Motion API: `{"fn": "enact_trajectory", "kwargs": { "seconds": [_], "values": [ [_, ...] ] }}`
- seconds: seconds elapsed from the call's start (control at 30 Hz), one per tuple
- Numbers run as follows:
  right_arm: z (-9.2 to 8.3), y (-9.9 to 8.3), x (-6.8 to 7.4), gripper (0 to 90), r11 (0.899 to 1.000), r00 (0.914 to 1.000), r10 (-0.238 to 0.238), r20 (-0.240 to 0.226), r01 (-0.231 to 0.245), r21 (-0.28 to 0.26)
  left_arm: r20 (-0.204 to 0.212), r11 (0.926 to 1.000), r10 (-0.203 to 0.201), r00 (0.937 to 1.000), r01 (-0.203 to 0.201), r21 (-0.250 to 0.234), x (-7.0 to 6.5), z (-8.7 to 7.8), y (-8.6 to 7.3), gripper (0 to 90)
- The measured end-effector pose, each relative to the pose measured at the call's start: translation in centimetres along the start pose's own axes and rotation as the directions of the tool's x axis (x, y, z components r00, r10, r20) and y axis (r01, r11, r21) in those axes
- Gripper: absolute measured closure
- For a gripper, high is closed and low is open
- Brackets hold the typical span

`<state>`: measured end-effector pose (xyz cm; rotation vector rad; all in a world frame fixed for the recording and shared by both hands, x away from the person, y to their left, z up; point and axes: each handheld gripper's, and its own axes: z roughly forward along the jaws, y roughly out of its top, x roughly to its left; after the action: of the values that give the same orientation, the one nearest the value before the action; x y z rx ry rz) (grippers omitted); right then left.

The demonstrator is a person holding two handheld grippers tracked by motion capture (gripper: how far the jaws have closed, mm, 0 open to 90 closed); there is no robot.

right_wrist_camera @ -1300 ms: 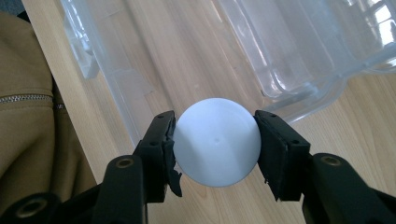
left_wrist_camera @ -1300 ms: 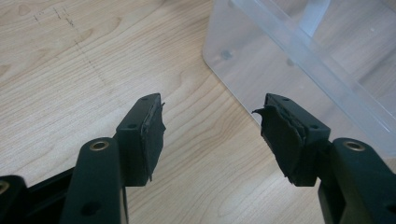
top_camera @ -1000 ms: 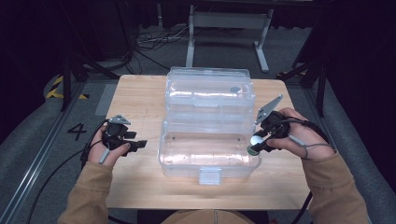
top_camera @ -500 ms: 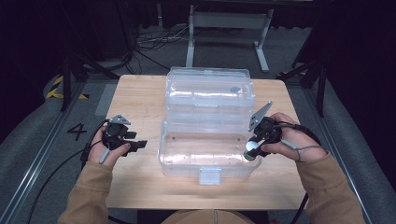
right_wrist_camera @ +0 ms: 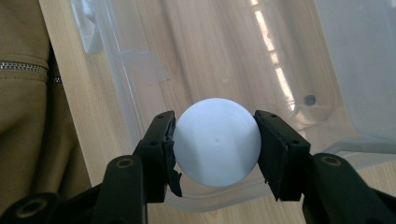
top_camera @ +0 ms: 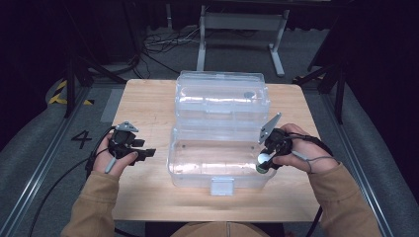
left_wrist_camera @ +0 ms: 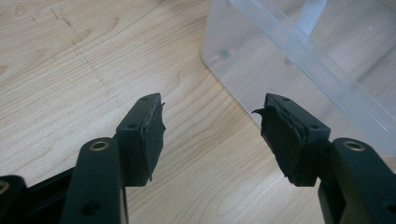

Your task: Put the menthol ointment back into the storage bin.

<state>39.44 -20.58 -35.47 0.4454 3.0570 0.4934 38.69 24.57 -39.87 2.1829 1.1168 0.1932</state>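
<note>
Wooden table (top_camera: 148, 106), white ball (right_wrist_camera: 216, 141) round, no long axis, clenched between right gripper (right_wrist_camera: 215, 140) jaws; left gripper (left_wrist_camera: 210, 128) jaws released.

Open box (top_camera: 217, 163) mid-table (top_camera: 148, 98), left tool (top_camera: 148, 153) beside it, ball (right_wrist_camera: 216, 141) in right tool (right_wrist_camera: 215, 144) over its right edge

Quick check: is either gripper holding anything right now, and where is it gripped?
The right gripper holds a white ball, pads pressing its two opposite sides, above the clear box. The left gripper holds nothing; its jaws stand open over the table.
</note>
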Motion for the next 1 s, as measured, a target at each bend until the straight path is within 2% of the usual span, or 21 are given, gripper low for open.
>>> {"fn": "enact_trajectory", "kwargs": {
  "seconds": [0.67,0.77,1.0],
  "values": [
    [1.9,-0.4,-0.4,50.4,0.999,0.9998,0.004,-0.018,-0.004,0.04,0.005,0.9999,0.006,1.0,-0.006,0.012,0.1,0.1,0.0,39.4],
    [2.3,-0.4,-0.5,50.4,0.999,0.9998,-0.009,-0.02,0.01,0.049,0.003,0.9999,0.003,1.0,-0.003,0.01,0.1,0.1,0.0,39.4],
    [2.8,-0.4,-0.5,50.4,0.998,0.9996,-0.005,-0.026,0.007,0.056,0.001,1.0,-0.005,1.0,0.005,0.007,0.1,0.1,-0.1,39.3]
  ]
}}
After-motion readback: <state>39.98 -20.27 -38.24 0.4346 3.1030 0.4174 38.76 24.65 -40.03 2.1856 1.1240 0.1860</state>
